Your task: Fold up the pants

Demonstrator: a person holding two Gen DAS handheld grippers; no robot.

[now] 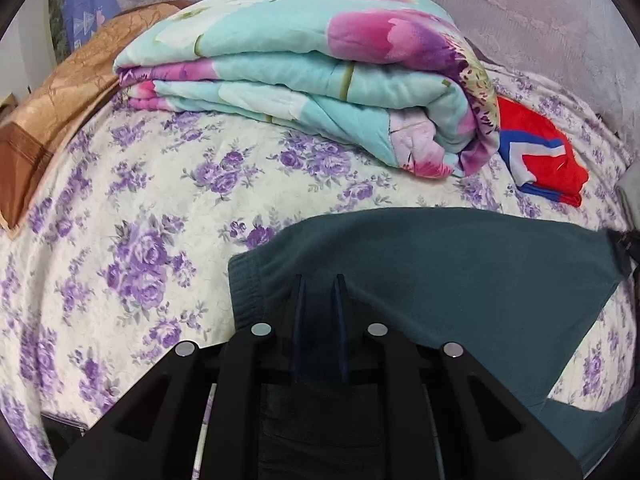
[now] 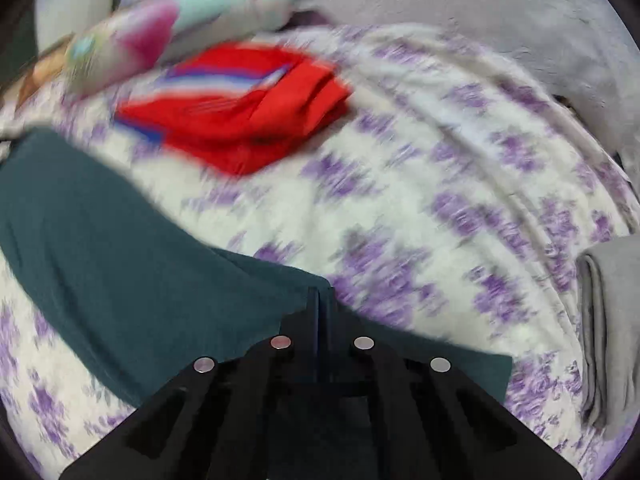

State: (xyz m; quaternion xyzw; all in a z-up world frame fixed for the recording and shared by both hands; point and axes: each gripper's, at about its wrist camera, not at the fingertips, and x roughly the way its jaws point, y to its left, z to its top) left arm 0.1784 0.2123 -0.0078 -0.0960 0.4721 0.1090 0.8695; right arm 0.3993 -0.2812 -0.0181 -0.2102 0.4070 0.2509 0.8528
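Note:
Dark teal pants lie on a bed with a purple-flowered sheet. In the left wrist view the ribbed waistband is at the left. My left gripper sits over the waist with its jaws a narrow gap apart and teal cloth between them. In the right wrist view, which is blurred, the pants stretch to the left. My right gripper is shut on the edge of the pants and holds a fold of it above the sheet.
A folded turquoise and pink floral quilt lies at the back. A folded red garment with blue and white stripes sits to its right; it also shows in the right wrist view. A brown pillow is at left. Folded grey cloth is at right.

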